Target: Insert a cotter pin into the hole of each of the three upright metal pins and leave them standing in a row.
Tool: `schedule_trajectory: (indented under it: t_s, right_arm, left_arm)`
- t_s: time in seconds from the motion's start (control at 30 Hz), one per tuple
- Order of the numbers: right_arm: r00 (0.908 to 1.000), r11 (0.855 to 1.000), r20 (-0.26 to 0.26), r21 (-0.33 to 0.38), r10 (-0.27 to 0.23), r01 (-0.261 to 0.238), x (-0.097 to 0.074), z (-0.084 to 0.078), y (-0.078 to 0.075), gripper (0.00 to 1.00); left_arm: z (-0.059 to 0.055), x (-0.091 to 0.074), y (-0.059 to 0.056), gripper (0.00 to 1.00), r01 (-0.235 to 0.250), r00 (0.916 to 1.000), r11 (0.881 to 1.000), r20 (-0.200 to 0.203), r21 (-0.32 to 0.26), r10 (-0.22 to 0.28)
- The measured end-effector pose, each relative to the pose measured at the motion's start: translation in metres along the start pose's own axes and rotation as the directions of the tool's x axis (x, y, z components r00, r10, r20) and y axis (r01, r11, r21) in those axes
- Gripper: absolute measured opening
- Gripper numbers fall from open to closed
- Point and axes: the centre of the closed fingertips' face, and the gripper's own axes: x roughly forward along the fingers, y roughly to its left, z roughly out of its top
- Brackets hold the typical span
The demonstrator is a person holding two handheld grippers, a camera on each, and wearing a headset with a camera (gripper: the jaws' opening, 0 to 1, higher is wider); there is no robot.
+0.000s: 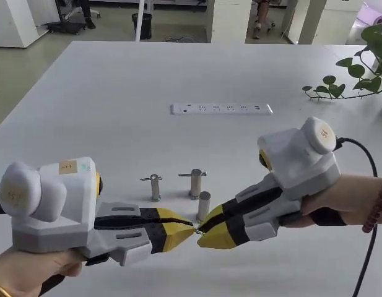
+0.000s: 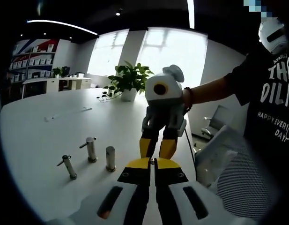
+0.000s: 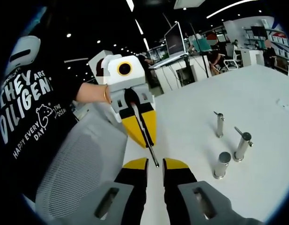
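Observation:
Three upright metal pins stand close together on the white table (image 1: 116, 99). The left pin (image 1: 155, 187) and the far pin (image 1: 195, 184) each carry a cotter pin through the top. The nearest pin (image 1: 204, 206) has a bare top. My left gripper (image 1: 192, 230) is shut on a thin cotter pin (image 3: 146, 136) that sticks out toward my right gripper (image 1: 203, 235). The two grippers meet tip to tip just in front of the bare pin (image 3: 221, 165). The right gripper's jaws stand a little apart with the cotter pin's free end between them.
A white power strip (image 1: 221, 109) lies at the middle of the table, beyond the pins. A potted plant (image 1: 358, 68) trails over the far right corner. A black cable (image 1: 370, 185) runs from the right gripper. A mesh office chair (image 3: 83, 173) stands behind me.

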Motion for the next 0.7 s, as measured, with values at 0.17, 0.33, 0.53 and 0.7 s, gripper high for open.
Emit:
schedule_trajectory:
  t_s: [0.17, 0.33, 0.53, 0.7]
  right_arm:
    - [0.9999, 1.000, 0.013, 0.002, 0.004, -0.004, 0.0001, 0.0029, -0.0003, 0.03]
    - [1.0000, 1.000, 0.009, -0.022, 0.002, -0.002, -0.0002, 0.0033, 0.0008, 0.00]
    - [0.9998, 0.999, -0.013, -0.052, -0.016, 0.015, 0.0000, 0.0013, -0.0014, 0.00]
    - [0.9976, 0.995, -0.063, -0.096, -0.029, 0.023, 0.0010, -0.0052, -0.0025, 0.00]
  left_arm:
    - [0.0017, 0.0004, 0.0000, 0.00, 0.004, 1.0000, 1.000, 0.006, -0.007, -0.004]
    - [0.0010, 0.0006, -0.0003, 0.00, 0.009, 1.0000, 1.000, 0.004, -0.016, -0.009]
    - [-0.0023, 0.0035, 0.0024, 0.01, -0.001, 0.9999, 1.000, -0.012, -0.013, 0.001]
    - [-0.0073, 0.0061, 0.0088, 0.03, -0.033, 0.9990, 0.999, -0.031, 0.008, 0.033]
